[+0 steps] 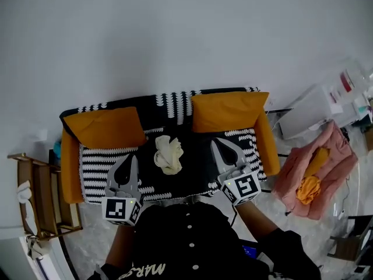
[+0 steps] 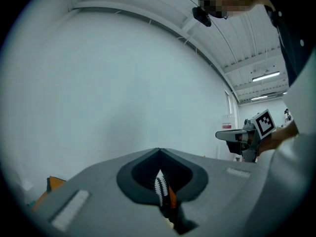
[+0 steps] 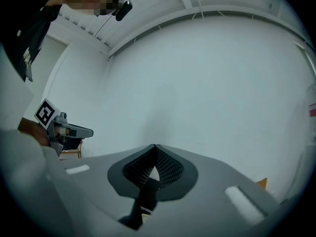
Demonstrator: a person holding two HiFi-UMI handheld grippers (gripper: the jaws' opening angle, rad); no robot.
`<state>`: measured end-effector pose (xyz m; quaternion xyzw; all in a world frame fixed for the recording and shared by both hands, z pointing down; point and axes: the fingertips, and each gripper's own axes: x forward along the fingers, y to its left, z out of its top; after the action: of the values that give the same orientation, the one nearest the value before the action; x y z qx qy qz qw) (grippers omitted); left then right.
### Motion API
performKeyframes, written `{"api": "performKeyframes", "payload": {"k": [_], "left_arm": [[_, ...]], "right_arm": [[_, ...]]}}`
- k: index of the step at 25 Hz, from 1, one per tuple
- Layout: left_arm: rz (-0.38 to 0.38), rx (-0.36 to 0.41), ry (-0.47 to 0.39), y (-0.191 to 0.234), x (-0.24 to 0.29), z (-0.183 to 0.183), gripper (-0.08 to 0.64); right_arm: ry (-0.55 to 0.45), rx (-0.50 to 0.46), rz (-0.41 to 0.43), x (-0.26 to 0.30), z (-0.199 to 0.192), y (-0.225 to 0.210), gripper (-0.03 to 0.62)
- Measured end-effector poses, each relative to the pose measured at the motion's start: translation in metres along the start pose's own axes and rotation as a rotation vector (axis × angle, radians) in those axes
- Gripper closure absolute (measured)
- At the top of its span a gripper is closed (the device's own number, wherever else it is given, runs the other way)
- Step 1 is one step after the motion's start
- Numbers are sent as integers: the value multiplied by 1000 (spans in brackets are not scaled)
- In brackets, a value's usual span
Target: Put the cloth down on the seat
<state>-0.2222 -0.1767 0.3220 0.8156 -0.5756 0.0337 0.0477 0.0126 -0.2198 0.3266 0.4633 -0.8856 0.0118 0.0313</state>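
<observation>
Nearest: left gripper (image 1: pixel 134 158) and right gripper (image 1: pixel 215 144), held low over the front edge of the bench seat (image 1: pixel 98 169). Fingers of both pressed together, tips meeting, nothing between them.

Between and just beyond them: cloth (image 1: pixel 168 154), cream, crumpled, lying on the dark middle of the bench seat, touching neither gripper.

Behind: orange cushions (image 1: pixel 105 127), two, leaning on the backrest (image 1: pixel 169 101). Far right: pink bundle (image 1: pixel 315 168). Far left: wooden shelf (image 1: pixel 32 197).

Step in hand, by judgement: placing looks done, cloth down and released. To finish well, draw both grippers straight back and level, clear of the folds, so as not to drag the cloth toward the front edge.

Head view only: cloth, cushions, the whole bench seat.

Gripper views only: close look at the meeting fingertips, an upward tilt onto wall (image 2: pixel 123 83) and ceiling (image 2: pixel 237 48), a thin striped sliver below the tips, and the opposite gripper off to one side. No cloth in either.
</observation>
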Motion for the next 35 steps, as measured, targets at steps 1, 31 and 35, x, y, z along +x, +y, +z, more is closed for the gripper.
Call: {"api": "performKeyframes", "payload": {"k": [1,31,35], "left_arm": [[2,0,-5,1,0,-1,560],[17,3,-14,-4,-4,5,560],[14,5,-16,-6,-3,5,560]], "right_arm": [[-5,3,-8,-1,1,-2,565],[-22,2,9,7,15,4,566],[-13,-9,10,8,13,5,566]]}}
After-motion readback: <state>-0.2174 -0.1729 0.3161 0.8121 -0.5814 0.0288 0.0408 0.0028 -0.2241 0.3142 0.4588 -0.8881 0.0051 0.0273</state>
